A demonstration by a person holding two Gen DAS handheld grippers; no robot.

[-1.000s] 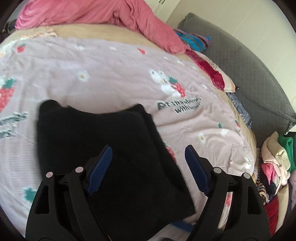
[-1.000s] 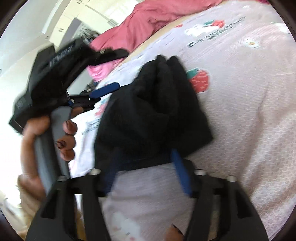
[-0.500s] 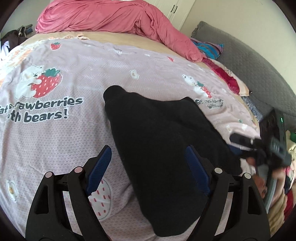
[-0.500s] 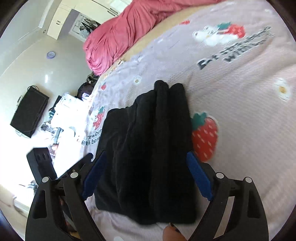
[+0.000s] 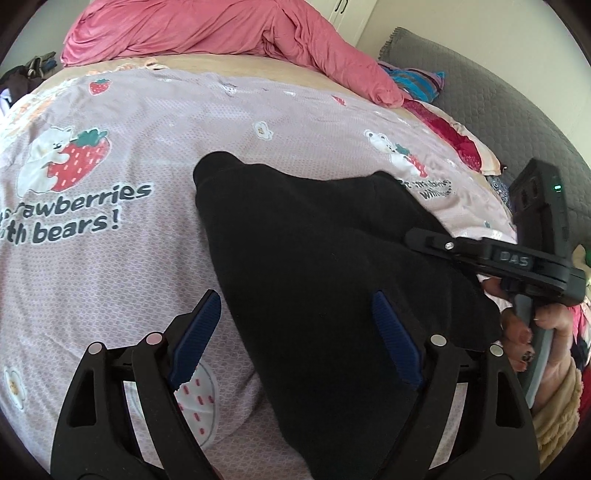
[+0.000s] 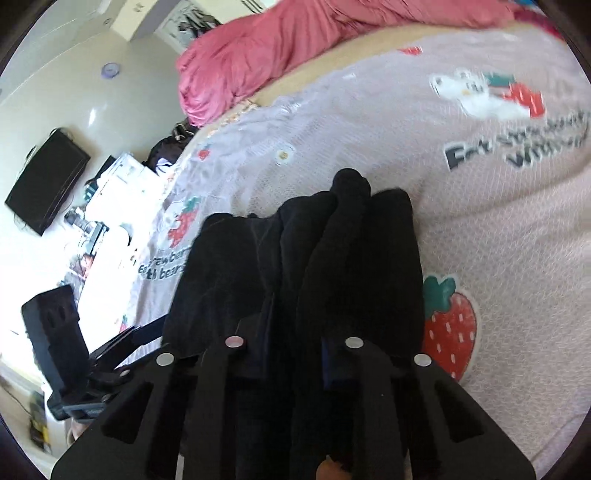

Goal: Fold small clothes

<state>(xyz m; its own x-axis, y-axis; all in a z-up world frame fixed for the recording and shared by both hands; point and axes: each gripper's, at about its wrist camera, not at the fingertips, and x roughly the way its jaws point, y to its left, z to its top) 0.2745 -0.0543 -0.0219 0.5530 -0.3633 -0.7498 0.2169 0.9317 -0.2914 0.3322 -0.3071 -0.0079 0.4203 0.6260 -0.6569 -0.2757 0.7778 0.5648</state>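
Observation:
A folded black garment (image 5: 314,258) lies on the lilac strawberry-print bedsheet (image 5: 129,240). My left gripper (image 5: 295,339) is open, its blue pads either side of the garment's near end, holding nothing. My right gripper (image 6: 293,354) is shut on the garment's edge (image 6: 314,258), the black cloth bunched in folds between its fingers. In the left wrist view the right gripper (image 5: 424,236) reaches onto the garment from the right.
A pink duvet (image 5: 221,33) is heaped at the far end of the bed. A grey sofa (image 5: 498,110) with piled clothes stands to the right. In the right wrist view, a cluttered white desk (image 6: 110,192) stands left of the bed.
My right gripper has closed from open onto the garment's edge. My left gripper stays open over the garment, and the right gripper now shows closer in its view.

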